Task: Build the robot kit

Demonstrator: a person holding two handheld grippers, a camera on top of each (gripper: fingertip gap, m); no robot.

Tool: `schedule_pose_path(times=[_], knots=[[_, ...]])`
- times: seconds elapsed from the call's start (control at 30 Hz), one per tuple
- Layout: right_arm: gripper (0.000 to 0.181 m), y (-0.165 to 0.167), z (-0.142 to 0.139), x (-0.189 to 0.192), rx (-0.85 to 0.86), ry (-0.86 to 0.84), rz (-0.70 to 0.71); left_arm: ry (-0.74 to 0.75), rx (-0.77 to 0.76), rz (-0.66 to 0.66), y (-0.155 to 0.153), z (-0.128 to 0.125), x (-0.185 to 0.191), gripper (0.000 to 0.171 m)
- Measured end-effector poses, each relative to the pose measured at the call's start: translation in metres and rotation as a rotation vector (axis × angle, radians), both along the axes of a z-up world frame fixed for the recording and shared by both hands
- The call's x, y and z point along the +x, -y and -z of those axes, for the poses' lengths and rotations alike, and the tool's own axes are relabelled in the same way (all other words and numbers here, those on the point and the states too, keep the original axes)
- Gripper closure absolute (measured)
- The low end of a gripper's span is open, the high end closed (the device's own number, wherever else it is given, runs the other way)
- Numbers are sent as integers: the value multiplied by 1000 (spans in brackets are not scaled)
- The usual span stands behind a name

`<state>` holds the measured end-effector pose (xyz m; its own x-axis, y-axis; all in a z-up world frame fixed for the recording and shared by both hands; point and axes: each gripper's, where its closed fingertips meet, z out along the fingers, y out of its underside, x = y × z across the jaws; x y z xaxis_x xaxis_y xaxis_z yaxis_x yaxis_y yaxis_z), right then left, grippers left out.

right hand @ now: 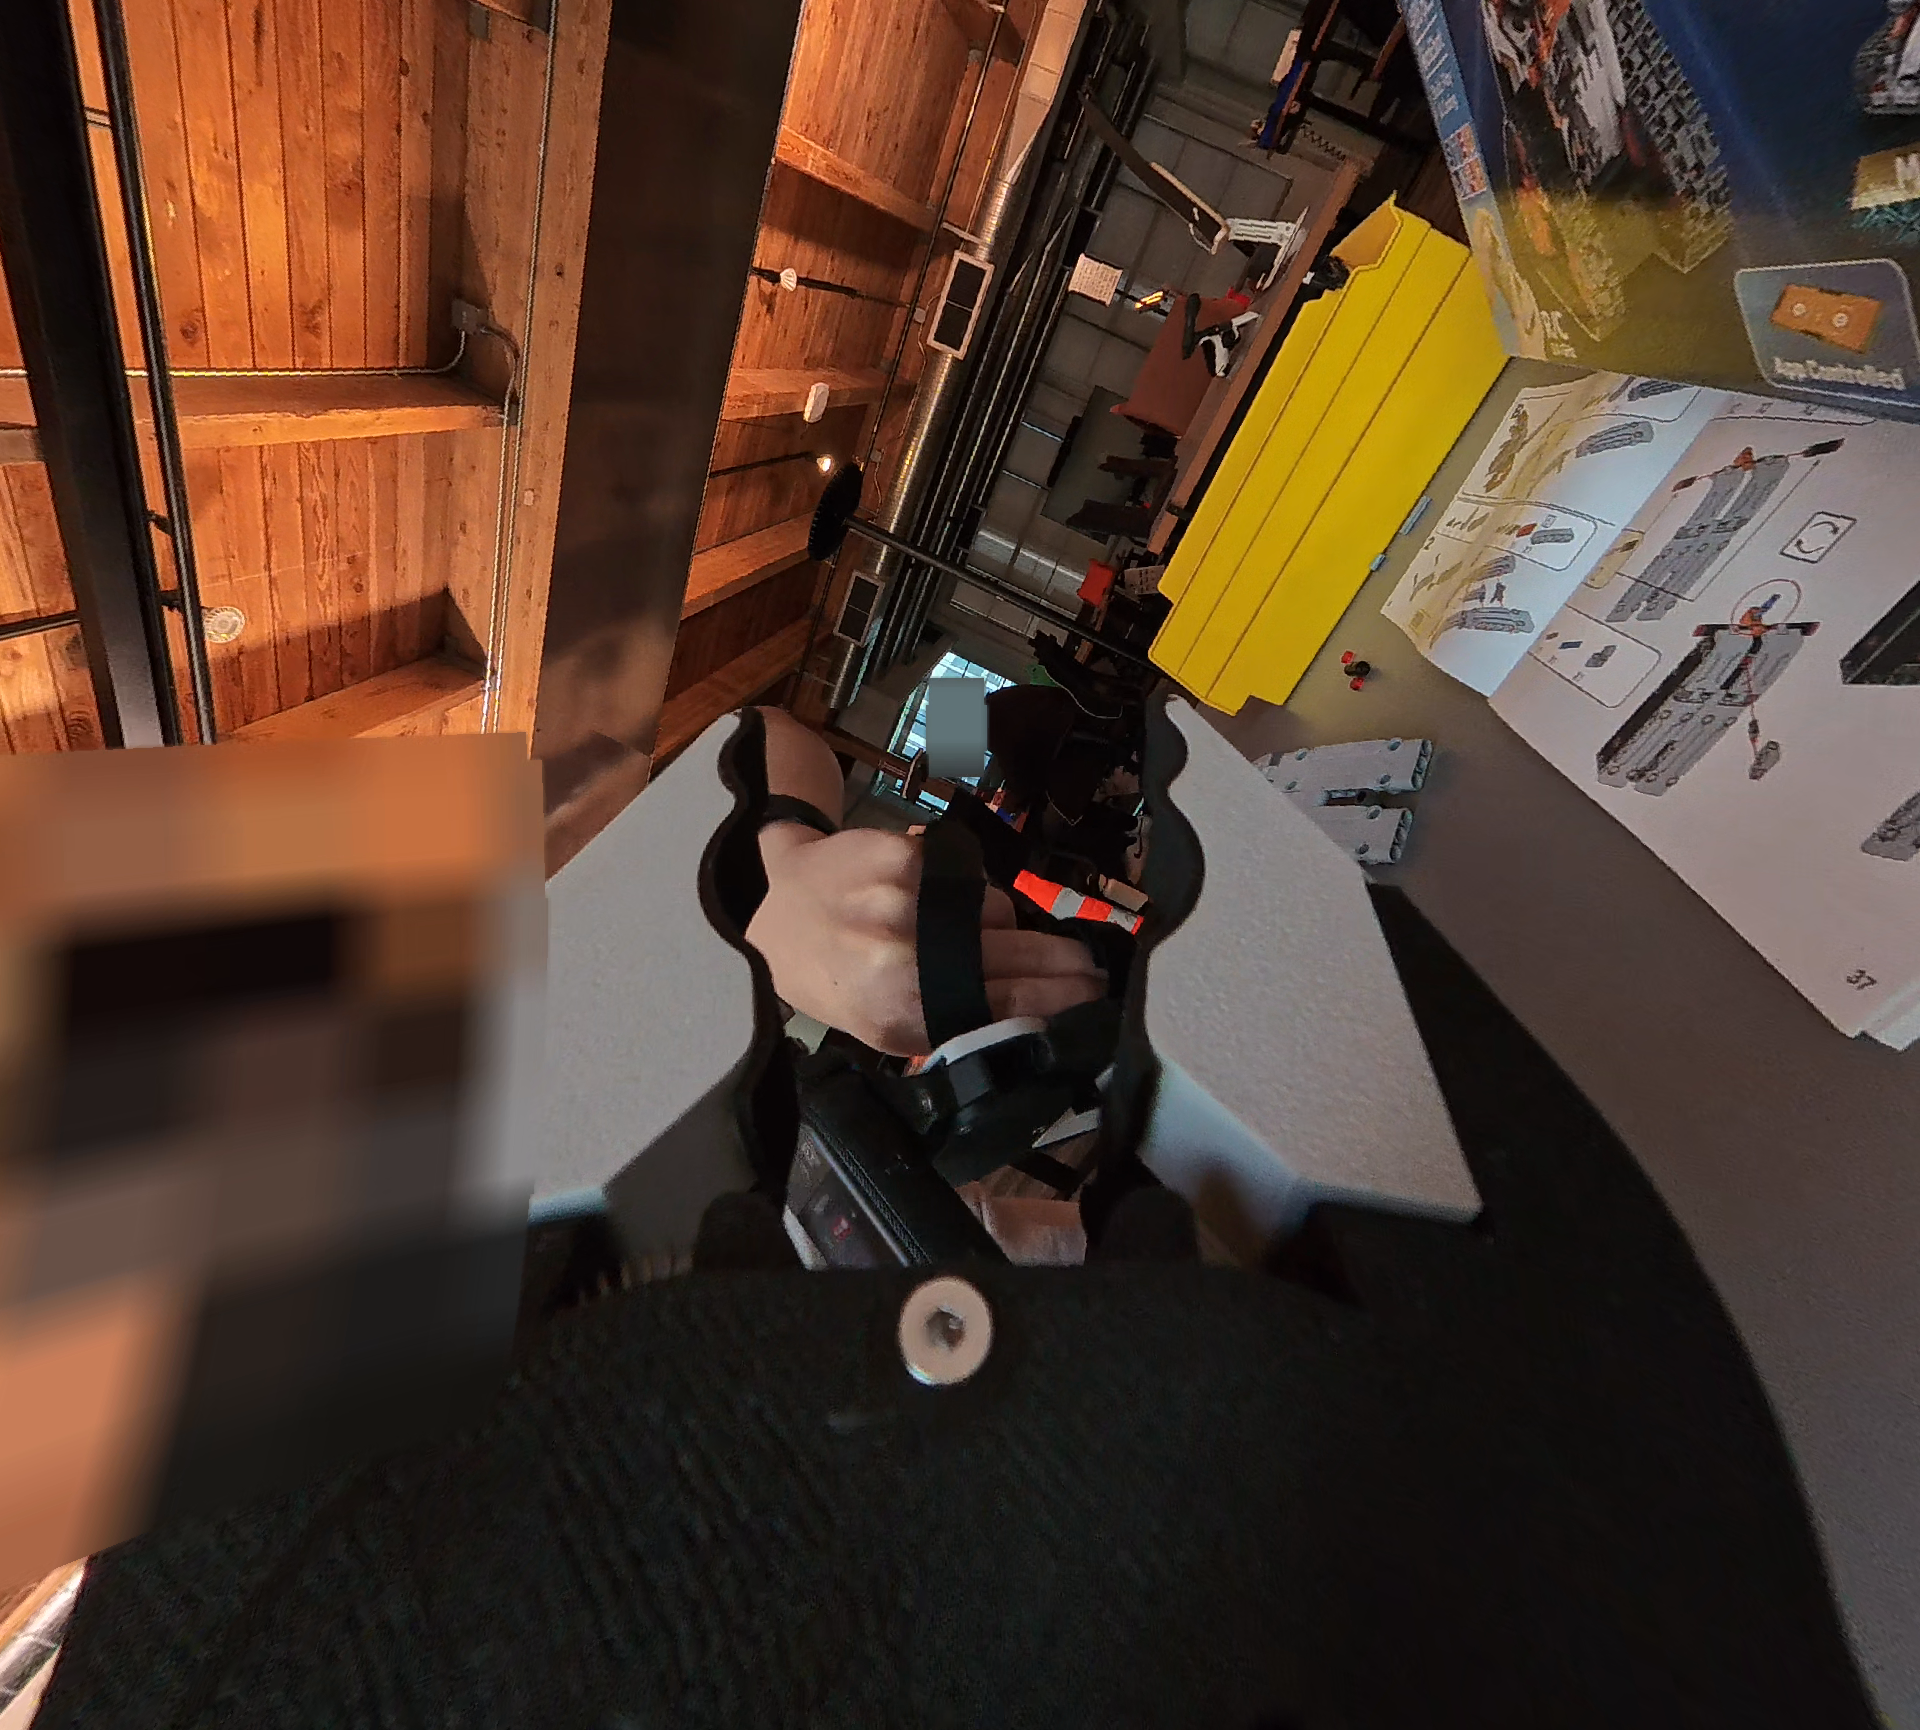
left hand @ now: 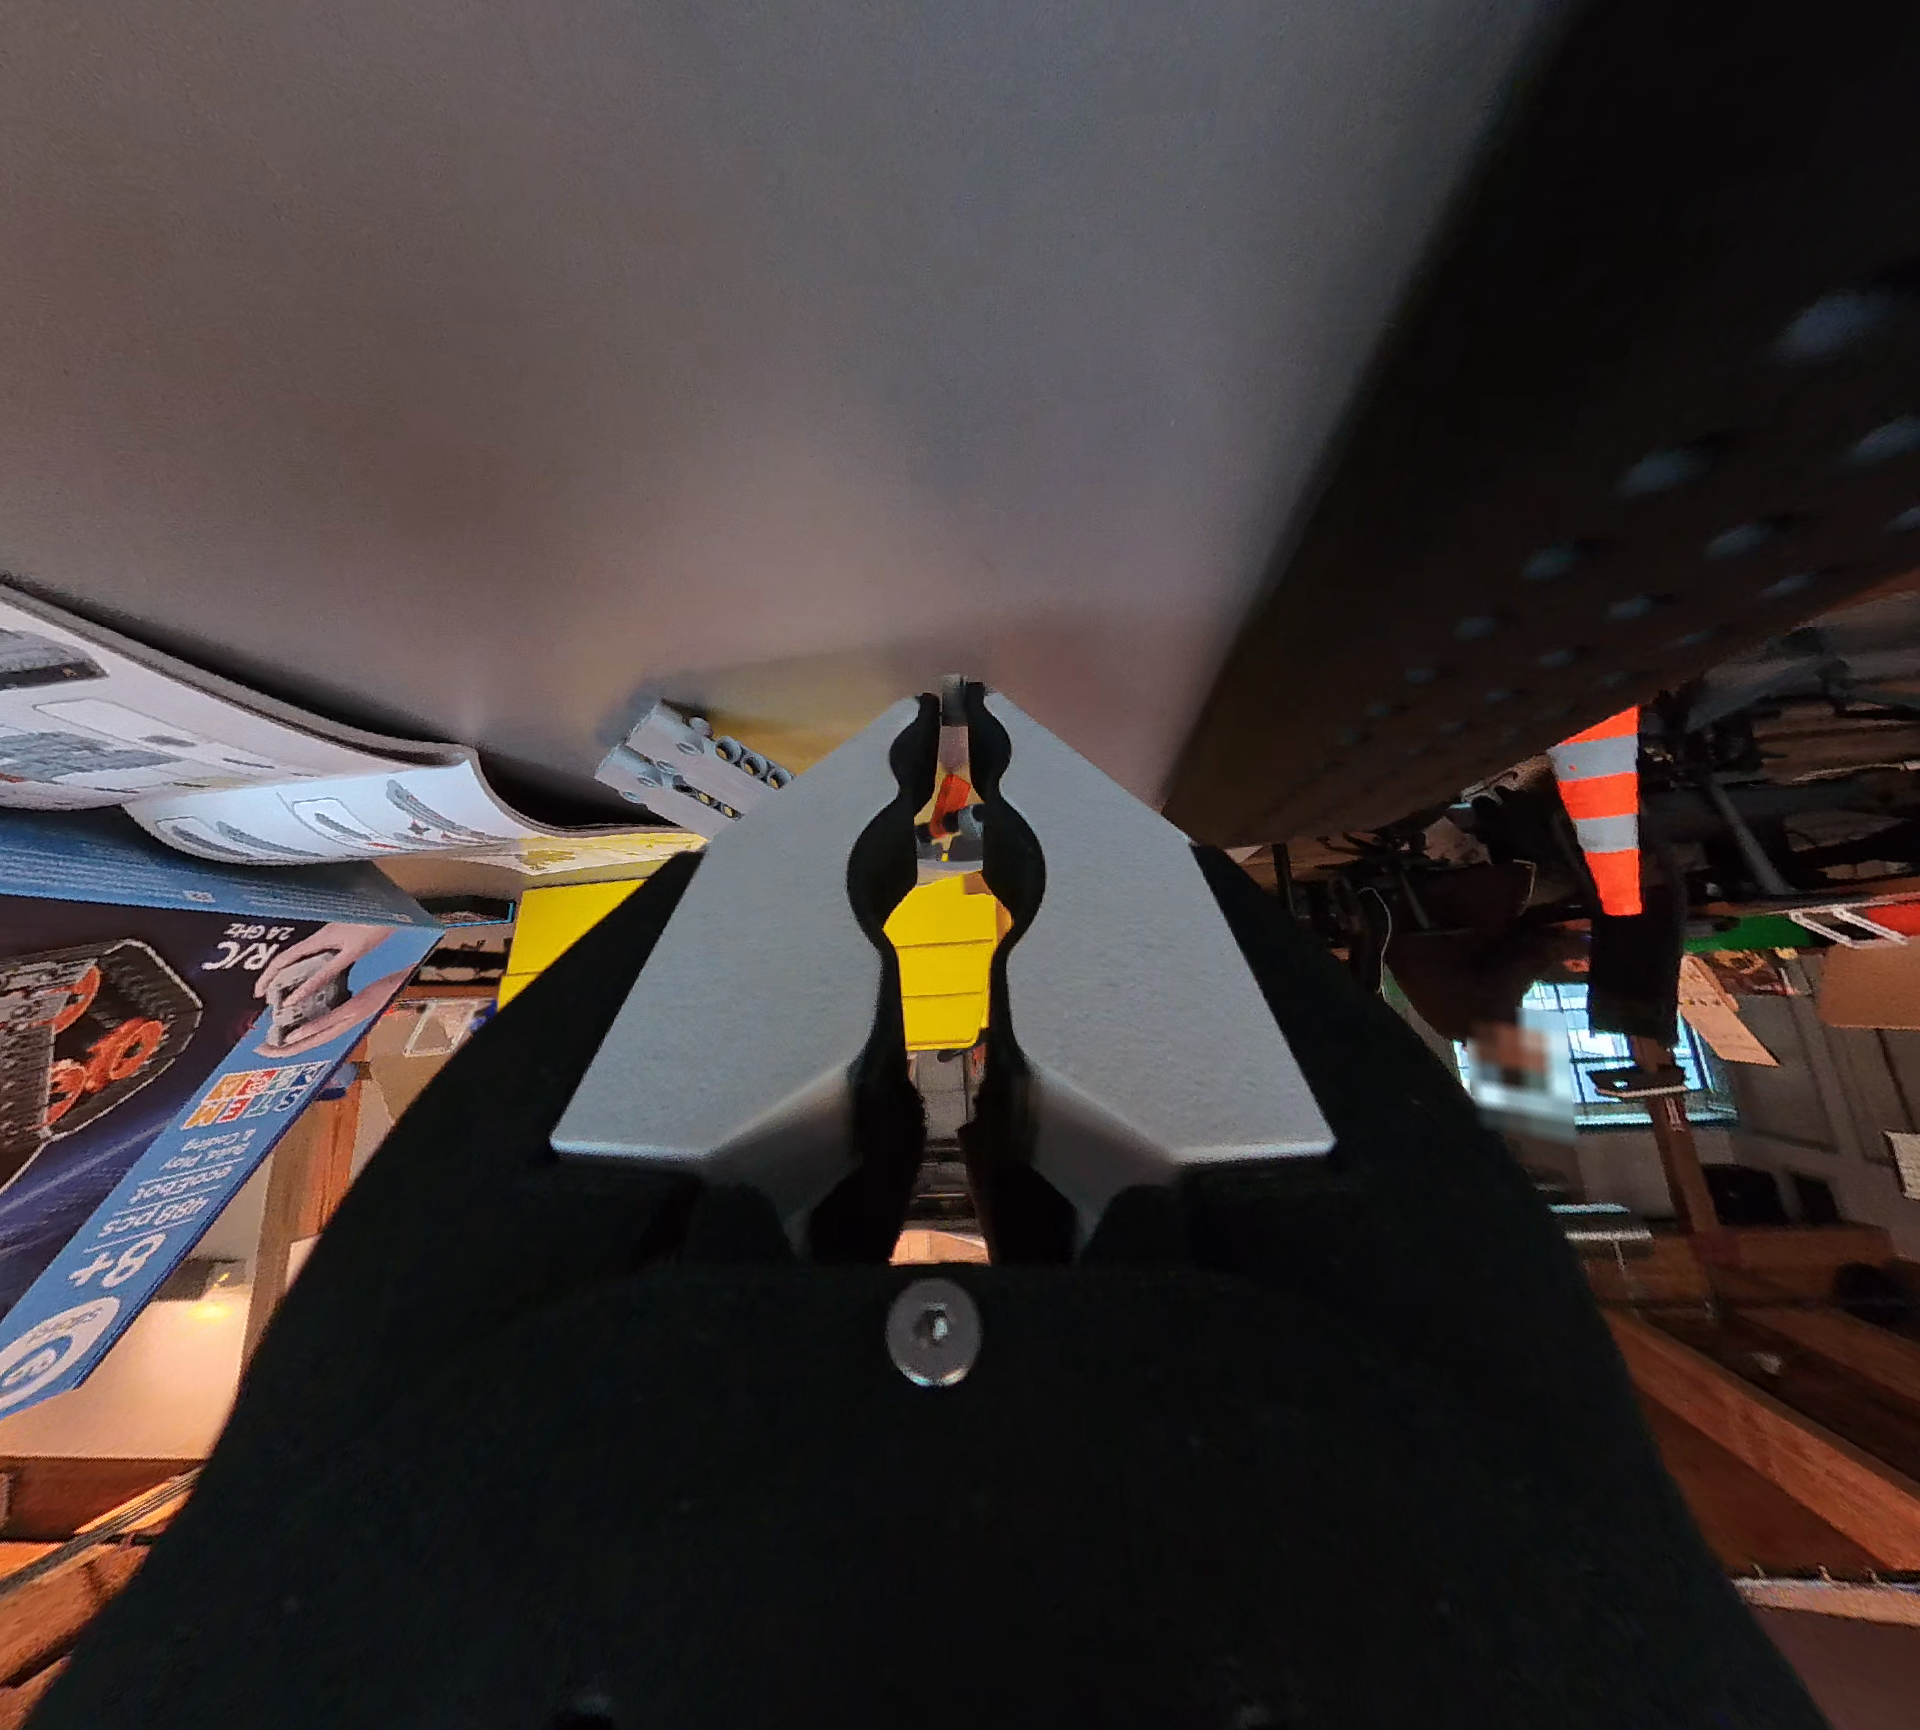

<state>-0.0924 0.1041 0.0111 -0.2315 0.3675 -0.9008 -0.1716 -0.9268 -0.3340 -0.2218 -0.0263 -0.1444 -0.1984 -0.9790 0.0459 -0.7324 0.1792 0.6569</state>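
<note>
Left gripper [left hand: 951, 701] pressed together at the tips, pinching one small grey piece [left hand: 951, 688] close against the grey tabletop [left hand: 831, 226]; at 10 o'clock just beside the tips, one grey beam assembly [left hand: 691, 761], and farther at 9 o'clock one open instruction booklet [left hand: 260, 766], one blue toy box [left hand: 156, 1036]. Right gripper [right hand: 951, 735] spread wide with nothing between its fingers, one strapped hand [right hand: 862, 932] seen through the gap. At 2 o'clock, one yellow bin [right hand: 1340, 475]; at 3 o'clock, two red-and-black small pieces [right hand: 1354, 665].

A grey table [right hand: 1507, 1005] carries an open booklet [right hand: 1714, 641], yellow bin [right hand: 1330, 475] and grey bricks [right hand: 1351, 797].
</note>
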Motion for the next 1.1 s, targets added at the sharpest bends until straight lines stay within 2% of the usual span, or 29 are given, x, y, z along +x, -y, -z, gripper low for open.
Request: schedule_pose_path(times=[0.3,0.6,0.97,1.07,1.1], knots=[[108,-1,1,1,-1,-4,4,10,-45,-16,8,8,3,169],[108,-4,6,4,-14,-11,15,-6,-76,-112,15,17,-1,167],[109,-4,10,4,-22,-10,8,-16,-52,-105,11,17,-3,142],[108,-4,13,4,-21,-3,7,10,-52,-126,11,5,-2,131],[108,-5,16,3,-17,13,9,43,-50,-133,10,-4,0,133]])
